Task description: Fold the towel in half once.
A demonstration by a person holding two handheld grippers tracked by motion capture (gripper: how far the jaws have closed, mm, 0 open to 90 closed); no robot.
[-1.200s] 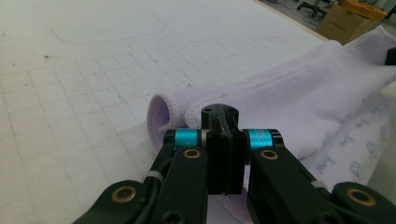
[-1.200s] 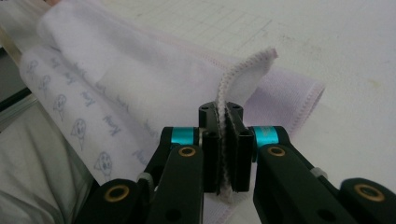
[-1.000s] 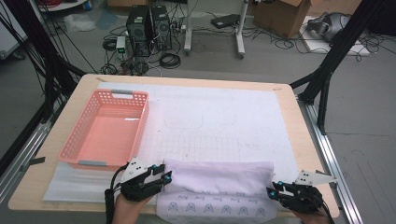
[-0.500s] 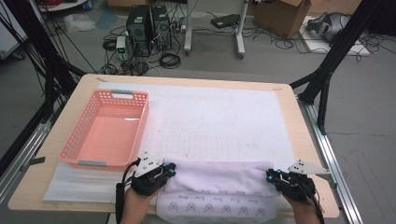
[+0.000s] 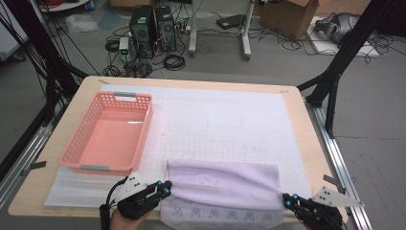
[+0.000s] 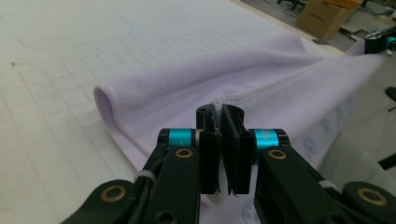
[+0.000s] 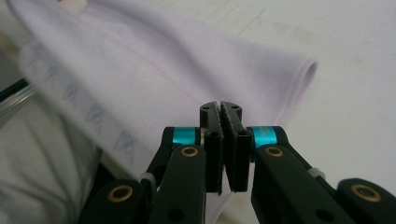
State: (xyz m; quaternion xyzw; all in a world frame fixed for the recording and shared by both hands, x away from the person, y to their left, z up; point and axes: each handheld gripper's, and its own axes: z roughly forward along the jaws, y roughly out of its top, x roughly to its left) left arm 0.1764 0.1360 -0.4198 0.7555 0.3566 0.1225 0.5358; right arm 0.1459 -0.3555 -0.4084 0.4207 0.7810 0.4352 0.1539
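A lavender cloth (image 5: pixel 222 179) lies folded across the front middle of the table, over a printed sheet (image 5: pixel 220 214). My left gripper (image 5: pixel 167 187) is at the cloth's near left corner. In the left gripper view that gripper (image 6: pixel 219 109) pinches the stitched hem of the cloth (image 6: pixel 224 79). Its jaws have just closed onto the hem and eased very slightly, with the fabric still pressed between the pads. My right gripper (image 5: pixel 287 200) is shut on the near right corner. The right gripper view shows that gripper (image 7: pixel 220 106) biting the cloth (image 7: pixel 154 60) edge.
An empty pink basket (image 5: pixel 143 129) stands at the left of the white mat (image 5: pixel 230 120). A clear plastic sheet (image 5: pixel 72 187) lies in front of it. The table's near edge is just behind both grippers. Computers and cables sit on the floor beyond.
Both grippers went in to the cloth's near corners and shut on them. They have since drawn back a little toward the near edge, and the cloth's front edge has come with them.
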